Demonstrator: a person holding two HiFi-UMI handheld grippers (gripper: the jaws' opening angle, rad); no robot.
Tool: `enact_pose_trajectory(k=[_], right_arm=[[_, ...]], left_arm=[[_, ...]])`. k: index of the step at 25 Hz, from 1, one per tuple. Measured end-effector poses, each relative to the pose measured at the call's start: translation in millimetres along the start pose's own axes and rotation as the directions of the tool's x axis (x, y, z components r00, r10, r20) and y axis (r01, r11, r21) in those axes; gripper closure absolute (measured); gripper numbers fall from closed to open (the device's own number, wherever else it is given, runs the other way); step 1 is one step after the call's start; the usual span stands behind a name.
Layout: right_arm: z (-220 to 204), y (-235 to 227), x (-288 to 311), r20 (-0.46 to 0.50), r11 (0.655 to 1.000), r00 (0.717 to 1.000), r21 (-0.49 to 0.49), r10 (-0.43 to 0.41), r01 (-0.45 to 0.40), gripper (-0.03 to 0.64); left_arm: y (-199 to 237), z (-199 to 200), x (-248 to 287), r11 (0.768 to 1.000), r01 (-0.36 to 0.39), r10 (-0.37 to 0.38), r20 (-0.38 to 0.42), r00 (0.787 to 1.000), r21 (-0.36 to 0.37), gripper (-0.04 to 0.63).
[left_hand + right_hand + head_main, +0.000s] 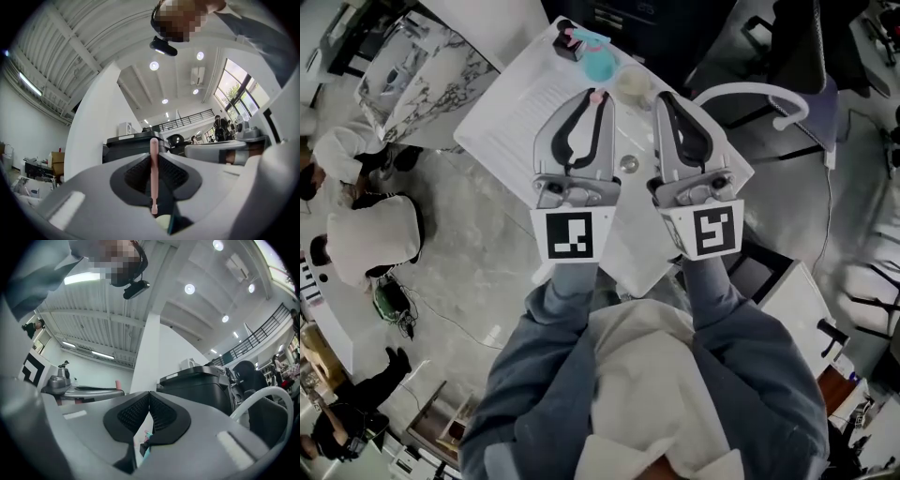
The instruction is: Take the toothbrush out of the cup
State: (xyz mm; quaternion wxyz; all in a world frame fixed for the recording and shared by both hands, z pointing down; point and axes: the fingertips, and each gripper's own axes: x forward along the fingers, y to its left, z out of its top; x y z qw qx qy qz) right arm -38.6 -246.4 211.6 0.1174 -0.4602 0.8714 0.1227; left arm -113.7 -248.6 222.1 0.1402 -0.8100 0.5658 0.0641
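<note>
**Left gripper clamped on the toothbrush, right gripper closed and empty**

Your left gripper [598, 99] is closed tight on the pink toothbrush [153, 178]. The brush stands upright between the ribbed pads, and its tip pokes just past the jaw tips. It is out of the cup and in the air above the table [534, 103]. Your right gripper [662, 98] hangs just beside the left one, pads meeting at the tips with nothing between them.

Both grippers are over a white table set at an angle on a grey floor [478, 272]. At its far end stand a teal cup [600, 66], a pale bowl [631, 86] just beside it and a small black thing [567, 45] at the corner. A white chair [769, 98] is to the right of the table, and a marble-patterned table [422, 66] is to the left. People in white are at the left edge of the head view.

The gripper views look up into a tall room with a ribbed ceiling, round lights [154, 65], a white pillar [93, 131], windows [234, 89] and a railing [187, 123] along an upper level.

A black machine [133, 140] carries a white label [125, 137], too small to read. The marker cubes [570, 234] show only black-and-white square patterns.
</note>
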Motion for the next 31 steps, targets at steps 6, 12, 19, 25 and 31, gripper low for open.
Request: enact_pose_trajectory(k=[6,12,19,25,31], right_arm=[[11.8,2.7,-2.6,0.007,1.0,1.0,-0.013,0.003,-0.003,0.611],[17.0,1.7,-1.6,0.01,1.0,1.0,-0.021,0.012,-0.011,0.611],[14.5,0.2,-2.0,0.008,1.0,1.0,-0.027,0.006,-0.006,0.611],[15.7,-2.6,-1.0,0.004,1.0,1.0,-0.027,0.0,0.0,0.611],[16.2,-1.7,-2.2,0.005,1.0,1.0,-0.03,-0.001,0.001,0.611]], left_arm=[[-3.1,14.8,-5.9,1.0,-0.01,0.01,0.018,1.0,-0.004,0.486],[-5.9,18.0,-3.9,1.0,-0.009,0.009,0.02,1.0,0.003,0.486],[-7.0,13.8,-5.8,1.0,-0.011,0.011,0.015,1.0,0.004,0.486],[-6.6,14.8,-4.3,1.0,-0.011,0.011,0.014,1.0,-0.005,0.486],[-7.1,16.9,-5.2,1.0,-0.013,0.013,0.024,1.0,0.002,0.486]])
